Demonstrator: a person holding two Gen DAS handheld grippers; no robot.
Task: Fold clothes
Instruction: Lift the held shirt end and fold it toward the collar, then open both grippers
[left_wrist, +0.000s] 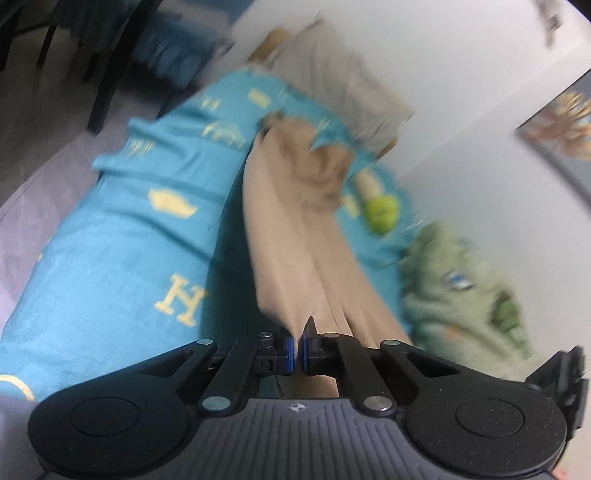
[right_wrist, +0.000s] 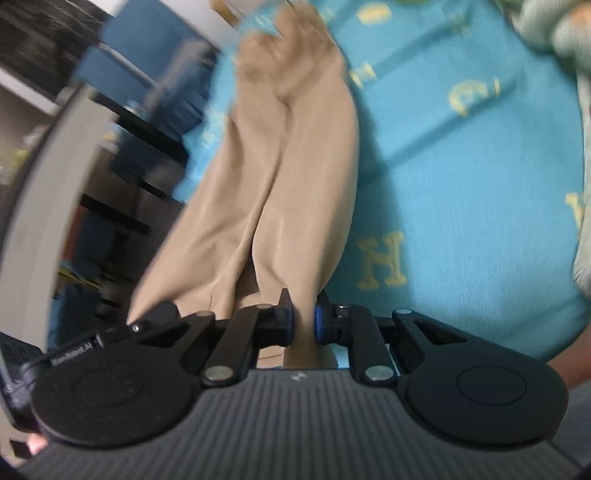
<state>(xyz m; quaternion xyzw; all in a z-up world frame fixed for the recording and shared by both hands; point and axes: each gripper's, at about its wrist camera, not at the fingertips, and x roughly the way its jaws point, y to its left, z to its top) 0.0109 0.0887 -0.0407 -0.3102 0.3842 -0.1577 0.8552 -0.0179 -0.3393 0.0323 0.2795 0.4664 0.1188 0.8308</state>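
Observation:
A tan garment (left_wrist: 295, 229) hangs stretched from both grippers over a teal towel with yellow letters (left_wrist: 122, 240). My left gripper (left_wrist: 298, 349) is shut on one edge of the tan garment. My right gripper (right_wrist: 303, 325) is shut on another edge of the same garment (right_wrist: 280, 177), which trails away to a bunched far end. The teal towel (right_wrist: 461, 166) lies under it. Both views are motion-blurred.
A pale green garment (left_wrist: 465, 295) lies crumpled at the right of the towel, also at the right wrist view's top right (right_wrist: 554, 29). A yellow-green ball (left_wrist: 382, 210) and a beige cloth (left_wrist: 343, 81) lie further back. Dark chair legs (left_wrist: 103, 74) stand at left.

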